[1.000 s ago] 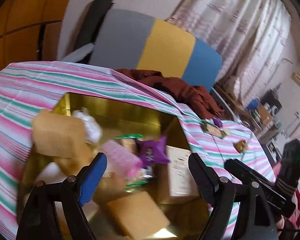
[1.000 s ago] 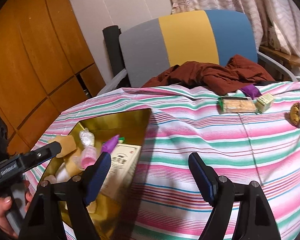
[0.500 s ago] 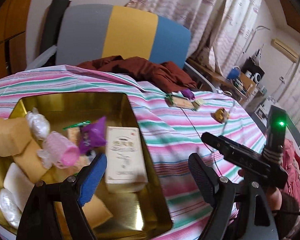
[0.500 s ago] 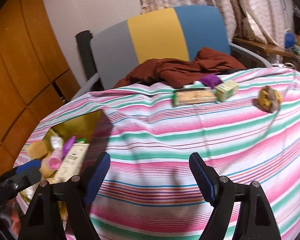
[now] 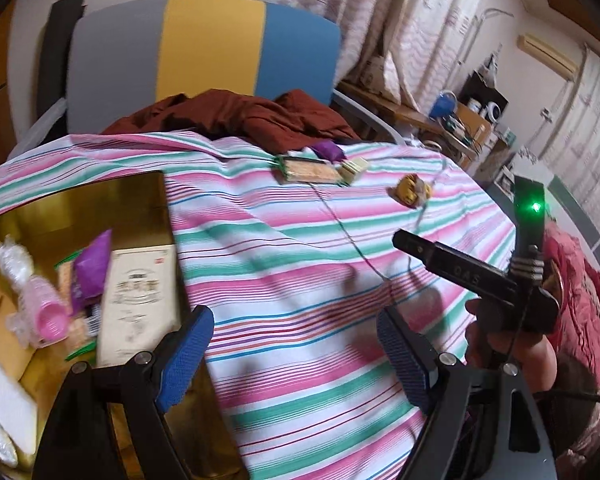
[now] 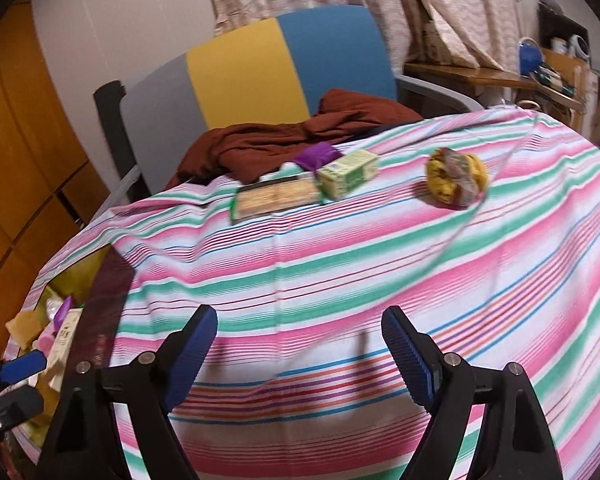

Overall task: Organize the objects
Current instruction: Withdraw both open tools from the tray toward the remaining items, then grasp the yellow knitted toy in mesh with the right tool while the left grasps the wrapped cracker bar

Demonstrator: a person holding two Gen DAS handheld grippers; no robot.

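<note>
A gold tray [image 5: 100, 200] at the left of the striped tablecloth holds a cream box [image 5: 136, 296], a purple packet [image 5: 92, 268], a pink wrapped piece [image 5: 46, 316] and tan blocks. At the cloth's far side lie a flat cracker packet [image 6: 276, 200], a small green-and-cream box [image 6: 348, 178], a purple packet [image 6: 316, 156] and a yellow wrapped snack [image 6: 456, 180]. My left gripper [image 5: 296, 344] hangs open by the tray's right edge, nothing between its fingers. My right gripper [image 6: 300, 344] is open over bare cloth, well short of the loose items.
A chair [image 5: 208, 48] with a grey, yellow and blue back stands behind the table, a maroon cloth [image 5: 236, 116] heaped on it. A thin cable [image 5: 340, 232] runs across the tablecloth. Red bedding [image 5: 580, 320] and a cluttered desk [image 5: 460, 116] lie to the right.
Both grippers have swung right, away from the tray. The tray has slid to the left edge of both views, and the loose items at the far side look nearer and larger.
</note>
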